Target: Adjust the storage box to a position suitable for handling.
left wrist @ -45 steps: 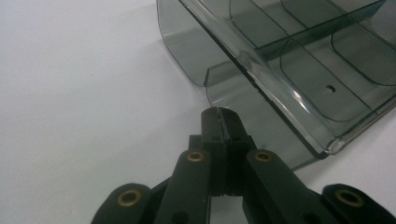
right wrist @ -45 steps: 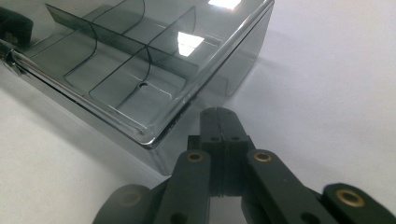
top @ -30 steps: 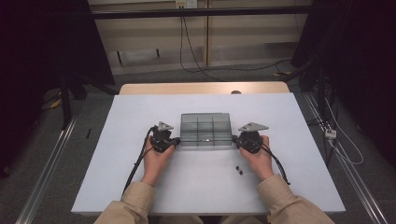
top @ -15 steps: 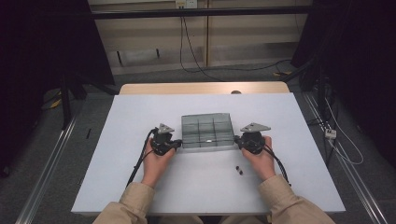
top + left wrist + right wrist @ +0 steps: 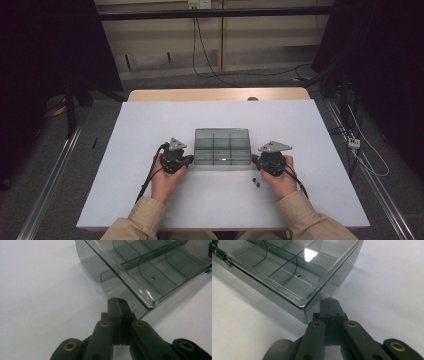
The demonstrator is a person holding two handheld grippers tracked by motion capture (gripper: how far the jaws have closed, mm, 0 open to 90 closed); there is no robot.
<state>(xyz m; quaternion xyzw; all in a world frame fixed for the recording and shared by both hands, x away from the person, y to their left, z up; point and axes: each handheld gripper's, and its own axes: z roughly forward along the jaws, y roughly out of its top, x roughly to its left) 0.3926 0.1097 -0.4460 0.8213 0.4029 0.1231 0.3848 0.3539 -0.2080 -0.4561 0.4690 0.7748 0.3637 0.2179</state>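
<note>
We've got a smoky clear compartment box (image 5: 221, 146) sitting mid-tabletop (image 5: 150, 125), divided into small cells, all looking empty. Left claw (image 5: 117, 305) is clamped tight with nothing between its jaws, tip just beside the box's near left corner, by the lid edge. Right claw (image 5: 329, 305) is likewise pinched together on nothing, tip just beside the box's near right corner.

In the high view the left claw (image 5: 188, 160) and right claw (image 5: 254, 161) flank the box at either end. Two small dark bits (image 5: 256, 182) lie on the tabletop near the right hand (image 5: 280, 181), apart from the box.

Progress, as we judge it: early. Lid looks down over the base, though the left end may be slightly lifted; can't tell. Nothing loaded in the cells. Left to do, likely: get the lid handled and put the loose bits in.
</note>
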